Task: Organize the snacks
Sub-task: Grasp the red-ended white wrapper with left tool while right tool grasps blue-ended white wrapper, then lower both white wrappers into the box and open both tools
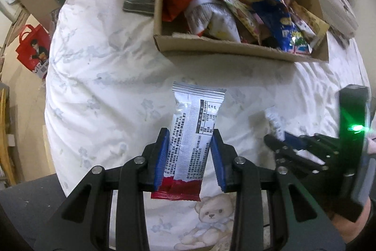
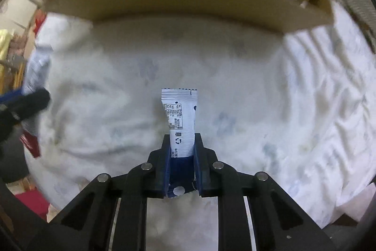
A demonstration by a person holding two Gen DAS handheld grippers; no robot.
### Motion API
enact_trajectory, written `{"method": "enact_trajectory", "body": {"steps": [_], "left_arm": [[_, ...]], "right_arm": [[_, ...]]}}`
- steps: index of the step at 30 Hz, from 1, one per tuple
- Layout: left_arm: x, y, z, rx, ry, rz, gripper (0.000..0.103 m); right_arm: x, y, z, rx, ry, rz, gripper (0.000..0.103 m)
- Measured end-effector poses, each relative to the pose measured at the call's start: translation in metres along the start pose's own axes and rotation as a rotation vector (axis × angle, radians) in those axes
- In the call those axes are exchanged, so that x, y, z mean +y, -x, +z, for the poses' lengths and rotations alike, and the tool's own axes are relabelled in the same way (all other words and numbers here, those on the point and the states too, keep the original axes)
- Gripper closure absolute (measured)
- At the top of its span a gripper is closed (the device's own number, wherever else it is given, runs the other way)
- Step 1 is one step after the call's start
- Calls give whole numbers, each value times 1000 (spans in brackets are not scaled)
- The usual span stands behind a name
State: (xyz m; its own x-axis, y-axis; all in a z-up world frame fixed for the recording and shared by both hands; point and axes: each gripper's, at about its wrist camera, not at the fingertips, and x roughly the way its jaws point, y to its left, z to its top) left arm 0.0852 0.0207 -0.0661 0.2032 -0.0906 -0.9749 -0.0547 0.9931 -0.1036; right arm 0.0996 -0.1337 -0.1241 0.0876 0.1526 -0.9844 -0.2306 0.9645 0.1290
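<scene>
Left gripper [image 1: 189,154] clamps a bar [image 1: 195,133]; right gripper [image 2: 182,157] clamps a sachet [image 2: 181,119]. Carry both level to the box [image 1: 235,48], releasing singly.

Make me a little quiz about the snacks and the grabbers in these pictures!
1. True or false: the left gripper holds a white packet with a red end.
2. What colour is the near end of the slim white packet in the right gripper? A) green B) dark blue C) yellow
3. Fill in: the other snacks sit in a cardboard ____ on the bedsheet.

Key: 1 true; 2 B; 3 box.
</scene>
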Motion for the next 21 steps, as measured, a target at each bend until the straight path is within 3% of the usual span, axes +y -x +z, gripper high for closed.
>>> {"method": "enact_trajectory", "body": {"steps": [8, 13, 17, 21], "left_arm": [[-3, 7, 9, -96, 45, 10, 72], [-3, 39, 16, -271, 49, 25, 72], [-3, 56, 27, -346, 52, 15, 72], [-15, 61, 49, -353, 19, 3, 72]], "right_arm": [[-21, 46, 8, -152, -92, 182, 85], [-46, 86, 16, -286, -175, 277, 85], [-70, 107, 27, -366, -234, 324, 85], [-78, 123, 38, -436, -224, 329, 85]]}}
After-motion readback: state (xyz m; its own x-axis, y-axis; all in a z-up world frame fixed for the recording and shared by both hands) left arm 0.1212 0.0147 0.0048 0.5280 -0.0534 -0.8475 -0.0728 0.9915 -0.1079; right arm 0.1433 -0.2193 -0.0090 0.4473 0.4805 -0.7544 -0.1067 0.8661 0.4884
